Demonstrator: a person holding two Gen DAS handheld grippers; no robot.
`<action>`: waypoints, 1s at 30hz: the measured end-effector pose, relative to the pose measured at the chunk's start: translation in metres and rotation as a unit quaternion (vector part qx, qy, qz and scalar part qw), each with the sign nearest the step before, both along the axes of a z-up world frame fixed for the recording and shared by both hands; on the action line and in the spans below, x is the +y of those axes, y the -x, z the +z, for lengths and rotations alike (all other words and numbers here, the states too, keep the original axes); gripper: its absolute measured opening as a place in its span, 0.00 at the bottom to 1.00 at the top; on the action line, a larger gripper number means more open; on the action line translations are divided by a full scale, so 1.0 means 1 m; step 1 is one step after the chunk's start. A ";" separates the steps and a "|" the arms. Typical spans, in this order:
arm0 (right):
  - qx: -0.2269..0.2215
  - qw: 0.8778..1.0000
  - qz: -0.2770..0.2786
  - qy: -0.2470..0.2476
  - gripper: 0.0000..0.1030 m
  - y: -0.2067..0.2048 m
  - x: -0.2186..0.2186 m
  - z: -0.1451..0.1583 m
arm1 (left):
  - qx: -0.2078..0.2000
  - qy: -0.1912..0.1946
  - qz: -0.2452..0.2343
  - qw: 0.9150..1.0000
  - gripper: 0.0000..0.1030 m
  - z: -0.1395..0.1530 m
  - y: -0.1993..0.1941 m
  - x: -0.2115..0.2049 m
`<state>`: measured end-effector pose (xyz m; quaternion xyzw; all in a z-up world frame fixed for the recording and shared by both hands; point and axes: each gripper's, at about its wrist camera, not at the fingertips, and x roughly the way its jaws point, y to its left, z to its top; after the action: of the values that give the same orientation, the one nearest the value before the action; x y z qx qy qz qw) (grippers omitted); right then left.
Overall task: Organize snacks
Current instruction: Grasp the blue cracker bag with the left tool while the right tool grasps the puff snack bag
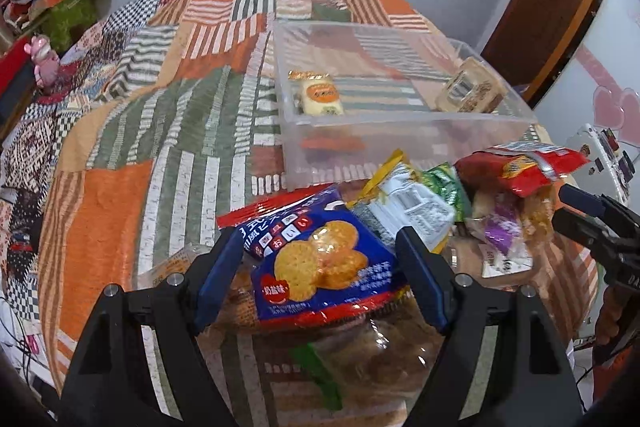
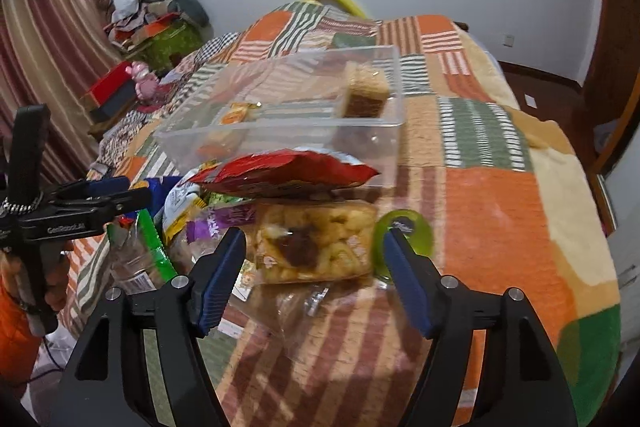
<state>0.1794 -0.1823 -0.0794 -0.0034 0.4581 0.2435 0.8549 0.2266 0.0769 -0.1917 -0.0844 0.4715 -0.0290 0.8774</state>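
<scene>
A heap of snack packets lies on the patchwork blanket in front of a clear plastic bin (image 1: 400, 121) (image 2: 280, 131). The bin holds a small orange-and-white packet (image 1: 320, 95) (image 2: 236, 113) and a brown cake block (image 1: 472, 91) (image 2: 366, 93). My left gripper (image 1: 318, 239) (image 2: 136, 190) is open, its blue pads on either side of a blue cracker packet (image 1: 320, 267) on top of the heap. My right gripper (image 2: 316, 233) (image 1: 560, 205) is open over a clear packet of golden puffed snack (image 2: 316, 247). A red bag (image 1: 520, 167) (image 2: 280, 173) lies against the bin's front wall.
A clear bottle with a green label (image 1: 320, 367) (image 2: 136, 259) lies under the heap. A green round lid (image 2: 412, 231) sits by my right finger. A pink toy (image 1: 40, 59), a red box (image 2: 112, 91) and piled clothes (image 2: 168, 7) are off to the left.
</scene>
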 end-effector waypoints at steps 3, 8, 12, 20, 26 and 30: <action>0.009 1.000 0.004 0.004 0.66 -0.003 0.005 -0.007 | 0.010 0.015 0.009 1.000 0.76 -0.011 -0.004 0.005; 0.023 1.000 0.003 0.000 0.67 -0.009 0.004 -0.017 | 0.005 0.024 0.017 1.000 0.79 -0.018 -0.007 0.009; 0.019 1.000 0.004 0.009 0.72 -0.010 0.008 -0.019 | -0.002 0.029 0.019 0.999 0.78 -0.019 -0.007 0.012; 0.024 1.000 0.002 -0.004 0.71 -0.012 0.004 -0.021 | -0.007 0.026 0.017 1.000 0.60 -0.017 -0.003 0.010; 0.021 1.000 -0.004 -0.009 0.68 -0.006 -0.003 -0.015 | -0.019 0.019 0.015 1.000 0.59 -0.007 0.008 0.006; 0.016 1.000 -0.010 -0.014 0.67 -0.001 -0.009 -0.007 | -0.038 0.007 0.014 0.999 0.59 0.009 0.017 0.005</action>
<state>0.1800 -0.1911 -0.0863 0.0167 0.4679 0.2414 0.8500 0.2095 0.0815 -0.1831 -0.0965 0.4363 -0.0231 0.8943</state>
